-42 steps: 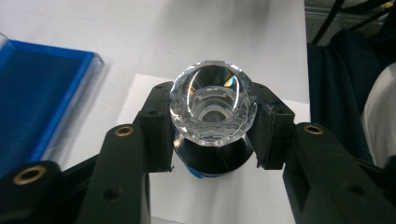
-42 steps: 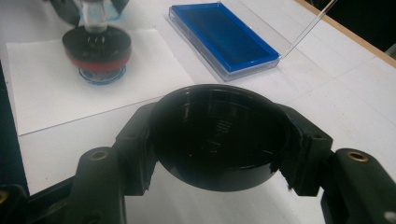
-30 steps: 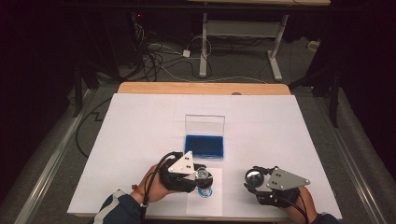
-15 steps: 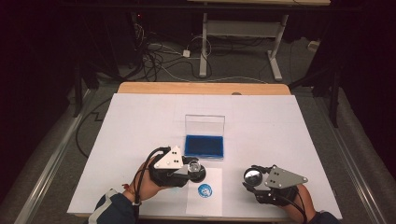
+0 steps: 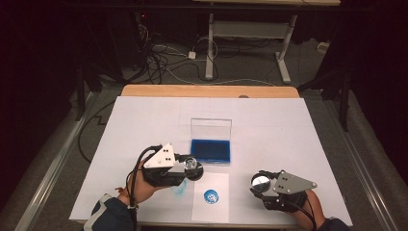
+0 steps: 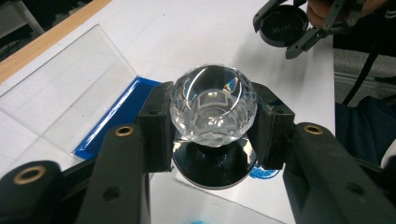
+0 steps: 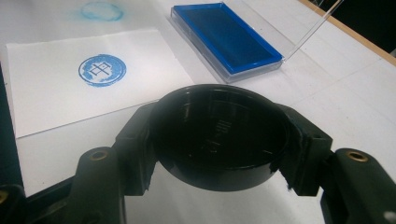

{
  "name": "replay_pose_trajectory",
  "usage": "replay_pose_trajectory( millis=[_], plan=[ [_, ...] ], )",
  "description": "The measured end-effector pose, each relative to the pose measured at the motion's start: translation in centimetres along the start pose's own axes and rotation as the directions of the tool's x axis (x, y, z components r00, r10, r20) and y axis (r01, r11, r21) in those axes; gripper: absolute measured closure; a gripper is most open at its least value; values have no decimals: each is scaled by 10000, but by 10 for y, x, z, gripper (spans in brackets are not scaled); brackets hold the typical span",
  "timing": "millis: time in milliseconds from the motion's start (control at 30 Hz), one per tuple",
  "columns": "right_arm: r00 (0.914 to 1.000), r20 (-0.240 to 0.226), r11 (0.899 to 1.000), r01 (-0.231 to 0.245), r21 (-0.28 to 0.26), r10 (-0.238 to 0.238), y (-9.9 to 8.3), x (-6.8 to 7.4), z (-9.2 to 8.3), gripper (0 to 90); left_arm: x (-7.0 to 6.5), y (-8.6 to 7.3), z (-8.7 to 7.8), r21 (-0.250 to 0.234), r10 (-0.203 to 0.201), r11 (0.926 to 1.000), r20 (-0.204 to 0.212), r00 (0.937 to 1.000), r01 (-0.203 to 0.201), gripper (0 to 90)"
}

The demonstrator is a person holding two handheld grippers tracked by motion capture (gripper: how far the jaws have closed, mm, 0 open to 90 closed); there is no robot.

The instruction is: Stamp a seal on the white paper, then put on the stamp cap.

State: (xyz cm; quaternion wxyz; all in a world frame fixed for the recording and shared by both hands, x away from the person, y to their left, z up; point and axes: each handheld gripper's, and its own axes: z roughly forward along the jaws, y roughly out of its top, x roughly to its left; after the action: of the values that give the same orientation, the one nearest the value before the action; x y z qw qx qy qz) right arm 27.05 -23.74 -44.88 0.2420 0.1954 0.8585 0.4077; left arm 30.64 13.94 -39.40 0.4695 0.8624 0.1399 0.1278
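Two grippers at the near edge of the white table (image 5: pixel 288 125). Left gripper (image 5: pixel 188 168) clenched on a clear faceted stamp (image 6: pixel 213 109), pads pressed against its crystal knob, black base below; held above the table, just left of the paper sheet (image 5: pixel 210 208) and near the front of the open blue ink pad (image 5: pixel 210 150). Right gripper (image 5: pixel 257 185) clamped around a round black cap (image 7: pixel 219 135), well apart at the right. Printed on the sheet: a round blue seal mark (image 7: pixel 102 70). Beside the sheet, a faint blue smudge (image 7: pixel 101 10) on the table.
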Motion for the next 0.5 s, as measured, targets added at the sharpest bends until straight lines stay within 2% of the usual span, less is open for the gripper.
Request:
replay_pose_trajectory(
  millis=[367,500],
  plan=[
    [10000,-47,9999,-65,120,65,-1,-1,2,386,9,-1,-12,-474,-313,9984,-195,9993,304,541],
    [9999,-153,9999,-65,158,67,-1,0,5,386,11,3,-14,-646,-306,9975,-243,9992,290,541]
  ],
)
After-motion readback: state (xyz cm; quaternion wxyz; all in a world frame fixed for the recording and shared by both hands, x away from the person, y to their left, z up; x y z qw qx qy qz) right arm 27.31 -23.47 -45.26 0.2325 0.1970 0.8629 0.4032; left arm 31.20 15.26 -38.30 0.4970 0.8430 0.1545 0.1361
